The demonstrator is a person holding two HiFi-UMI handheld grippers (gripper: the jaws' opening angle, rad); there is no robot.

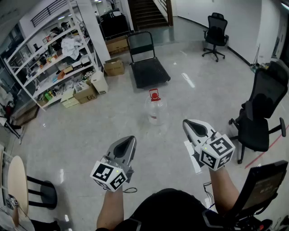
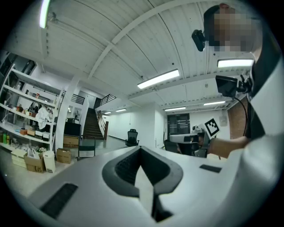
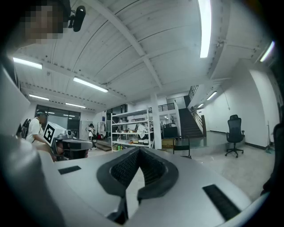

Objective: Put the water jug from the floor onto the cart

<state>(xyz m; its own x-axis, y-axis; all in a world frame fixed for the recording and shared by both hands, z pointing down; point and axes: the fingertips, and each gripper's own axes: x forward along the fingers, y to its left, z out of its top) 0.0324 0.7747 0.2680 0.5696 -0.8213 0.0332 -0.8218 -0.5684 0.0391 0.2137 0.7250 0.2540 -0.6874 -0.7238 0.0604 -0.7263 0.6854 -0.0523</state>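
Left tongs point(image 1: 130, 140): held level, near the body, left of centre. Tips are pressed together with nothing between them.
Right tongs point(image 1: 188, 122): also level, right of centre, a bit further forward than the left. Tips are together and it grips nothing.
Each has its marker cube at the rear end, over the person's forearm. The two are well apart, both above bare floor point(image 1: 81, 131), touching nothing.

Near left edge: round pale tabletop point(image 1: 17, 180). Near right: black office chair point(image 1: 258, 124), just right of the right tongs.

Water jug point(image 1: 156, 110): clear with a red cap point(image 1: 154, 94), standing upright on the floor. It is ahead of the tongs, roughly between their two lines, and well apart from both. It is not on the cart.

Cart point(image 1: 150, 72): black flat platform type, just beyond the jug with a gap of floor between them. Its upright handle point(image 1: 140, 39) is at the far end.

Left of the cart: cardboard boxes point(image 1: 114, 66) on the floor. Behind them a white shelf rack point(image 1: 49, 54) loaded with mixed items runs along the left side.

Far right: second office chair point(image 1: 214, 34) near the wall. Far centre: staircase point(image 1: 146, 12) going up behind the cart.
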